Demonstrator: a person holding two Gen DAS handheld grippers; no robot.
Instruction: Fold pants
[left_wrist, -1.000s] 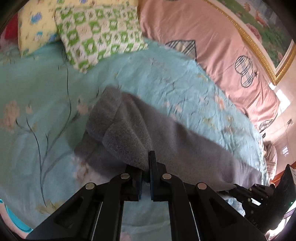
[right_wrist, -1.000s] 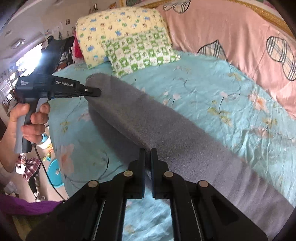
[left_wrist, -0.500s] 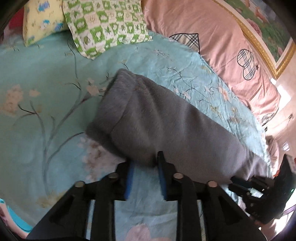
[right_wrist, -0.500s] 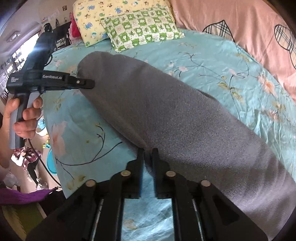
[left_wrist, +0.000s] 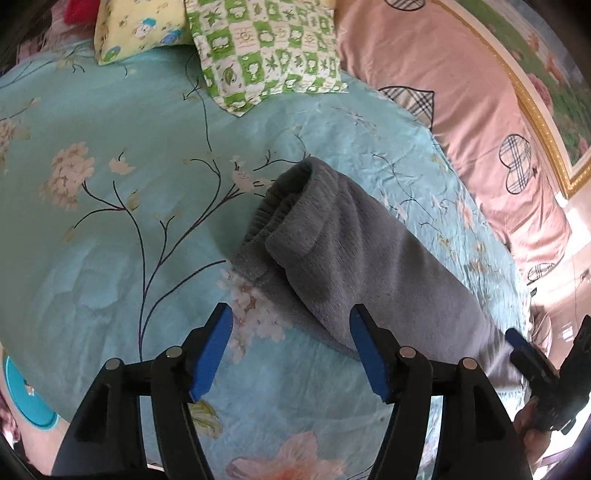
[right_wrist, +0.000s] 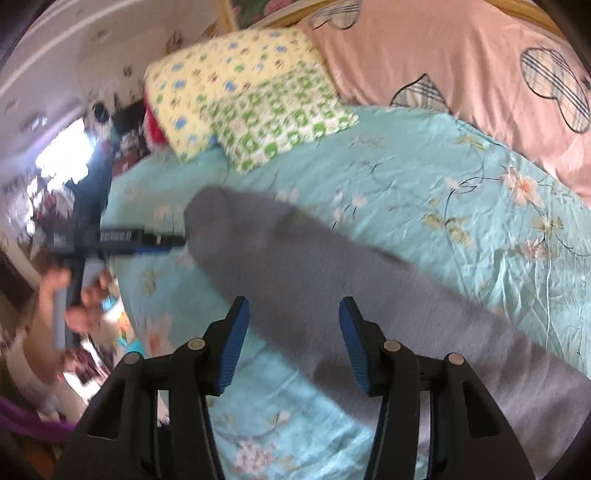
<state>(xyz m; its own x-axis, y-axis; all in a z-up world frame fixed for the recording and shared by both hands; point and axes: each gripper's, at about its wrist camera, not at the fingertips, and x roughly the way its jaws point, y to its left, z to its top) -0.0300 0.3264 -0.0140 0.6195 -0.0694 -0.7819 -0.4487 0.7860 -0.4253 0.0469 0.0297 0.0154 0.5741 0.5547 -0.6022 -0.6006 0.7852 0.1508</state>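
Both of my grippers have just been opening their jaws, and neither one holds anything. My left gripper (left_wrist: 291, 325) stands wide, with its blue pads (left_wrist: 210, 350) apart above the bed sheet (left_wrist: 92, 258); the near edge of the grey pants (left_wrist: 369, 258) lies between the pads, but the pads do not press on it. My right gripper (right_wrist: 293, 325) is parted about half way, and the grey cloth lies under the gap, free of the pads. This view is blurred, so I cannot tell fine details there.

The pants lie folded lengthwise as one long band across the turquoise flowered sheet. The elastic waistband (left_wrist: 273, 218) shows at the far end in the left view, with one layer on top of the other. Behind the pants, near the head of the bed, rest a green checked pillow (left_wrist: 266, 48) and a yellow pillow (left_wrist: 136, 26), just beside each other. A pink quilt (left_wrist: 461, 110) with plaid hearts lies along the far side.
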